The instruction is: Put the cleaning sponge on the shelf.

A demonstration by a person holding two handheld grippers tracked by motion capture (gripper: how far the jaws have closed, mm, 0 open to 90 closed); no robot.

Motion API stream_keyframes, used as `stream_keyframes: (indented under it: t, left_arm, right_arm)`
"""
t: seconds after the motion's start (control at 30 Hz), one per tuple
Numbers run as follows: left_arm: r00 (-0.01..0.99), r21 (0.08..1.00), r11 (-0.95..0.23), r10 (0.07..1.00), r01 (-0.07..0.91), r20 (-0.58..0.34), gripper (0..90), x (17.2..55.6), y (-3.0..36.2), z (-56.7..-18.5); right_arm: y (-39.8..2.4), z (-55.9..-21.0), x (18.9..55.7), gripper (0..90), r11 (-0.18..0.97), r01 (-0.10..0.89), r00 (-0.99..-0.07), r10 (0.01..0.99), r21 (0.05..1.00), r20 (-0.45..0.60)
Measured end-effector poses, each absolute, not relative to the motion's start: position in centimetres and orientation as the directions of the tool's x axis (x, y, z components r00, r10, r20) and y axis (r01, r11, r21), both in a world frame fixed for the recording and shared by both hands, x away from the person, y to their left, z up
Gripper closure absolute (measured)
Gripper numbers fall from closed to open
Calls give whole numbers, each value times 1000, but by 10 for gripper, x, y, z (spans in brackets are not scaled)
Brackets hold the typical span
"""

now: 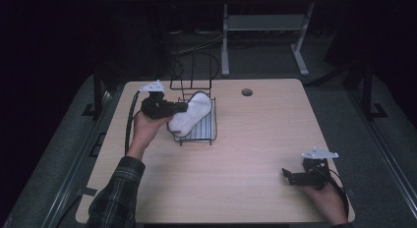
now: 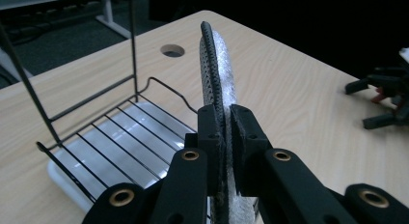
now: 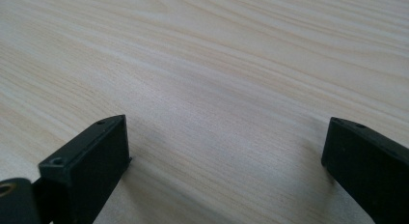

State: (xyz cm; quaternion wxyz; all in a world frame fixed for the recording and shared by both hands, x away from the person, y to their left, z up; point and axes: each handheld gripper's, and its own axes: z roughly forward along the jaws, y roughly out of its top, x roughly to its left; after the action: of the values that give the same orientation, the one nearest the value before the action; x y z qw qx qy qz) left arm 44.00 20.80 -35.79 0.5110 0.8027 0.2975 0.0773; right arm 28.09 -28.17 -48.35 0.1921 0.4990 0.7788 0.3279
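One white insole [image 1: 191,114] pinched in left tool [image 2: 225,132] above one wire rack [image 1: 204,127]; right tool [image 3: 226,156] wide open over table [image 1: 255,139].

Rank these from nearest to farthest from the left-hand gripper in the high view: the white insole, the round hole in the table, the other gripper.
1. White insole: clamped in the left gripper, over the wire rack.
2. Round hole: far edge, right of the rack.
3. Right gripper: near right corner, jaws open.

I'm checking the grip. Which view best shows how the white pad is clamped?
The left gripper view: the left gripper pinches the white pad edge-on. The high view shows the pad's face above the wire rack.
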Motion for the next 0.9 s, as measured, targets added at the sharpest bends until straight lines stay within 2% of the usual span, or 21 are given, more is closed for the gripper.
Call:
stream_keyframes:
  t: [0.43,0.53,0.9]
  left_arm:
    - [780,860,-247,578,446,-239,832,463,208,-376]
    - [779,849,-271,583,453,-230,829,468,209,-383]
    - [743,839,-235,616,491,-262,809,479,210,-397]
  right_arm:
    - [-282,-483,281,24,287,651,-428,903,703,28]
    - [-282,-484,281,24,287,651,-428,903,703,28]
    - [-282,-483,281,24,286,651,-428,903,703,28]
